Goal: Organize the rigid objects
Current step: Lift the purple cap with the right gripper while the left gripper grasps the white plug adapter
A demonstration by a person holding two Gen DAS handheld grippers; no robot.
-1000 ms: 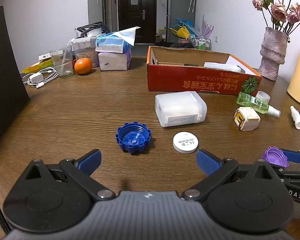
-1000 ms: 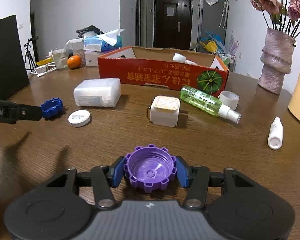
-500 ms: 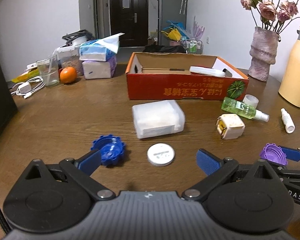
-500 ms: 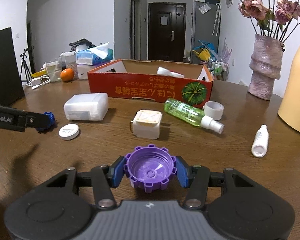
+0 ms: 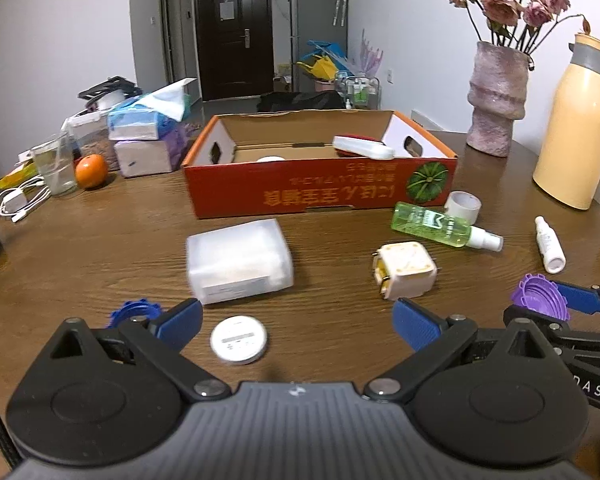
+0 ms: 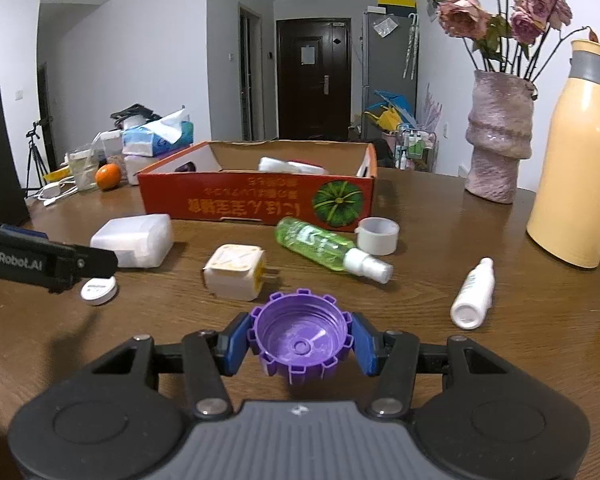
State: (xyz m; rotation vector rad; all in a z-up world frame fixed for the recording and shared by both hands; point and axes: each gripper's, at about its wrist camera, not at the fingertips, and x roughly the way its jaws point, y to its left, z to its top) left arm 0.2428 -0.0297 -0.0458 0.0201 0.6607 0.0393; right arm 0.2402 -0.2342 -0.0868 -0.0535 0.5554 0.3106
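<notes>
My right gripper (image 6: 300, 340) is shut on a purple ribbed cap (image 6: 300, 334) and holds it above the wooden table; the cap also shows at the right of the left wrist view (image 5: 540, 298). My left gripper (image 5: 298, 320) is open and empty, with a white round disc (image 5: 239, 339) between its fingers and a blue ribbed cap (image 5: 134, 312) partly hidden behind the left finger. The red cardboard box (image 5: 320, 196) stands open ahead, with a white object inside. A white plastic case (image 5: 238, 266), a cream plug cube (image 5: 406, 270) and a green spray bottle (image 5: 440, 227) lie on the table.
A tape roll (image 5: 464, 205), a small white bottle (image 5: 550, 245), a pink vase (image 5: 498, 100) and a yellow thermos (image 5: 576, 128) stand on the right. Tissue packs (image 5: 148, 140), an orange (image 5: 91, 171), a glass (image 5: 58, 168) and cables sit at the back left.
The left gripper has moved right: the blue cap slid from between its fingers to behind the left finger. The right gripper has lifted and advanced with the purple cap.
</notes>
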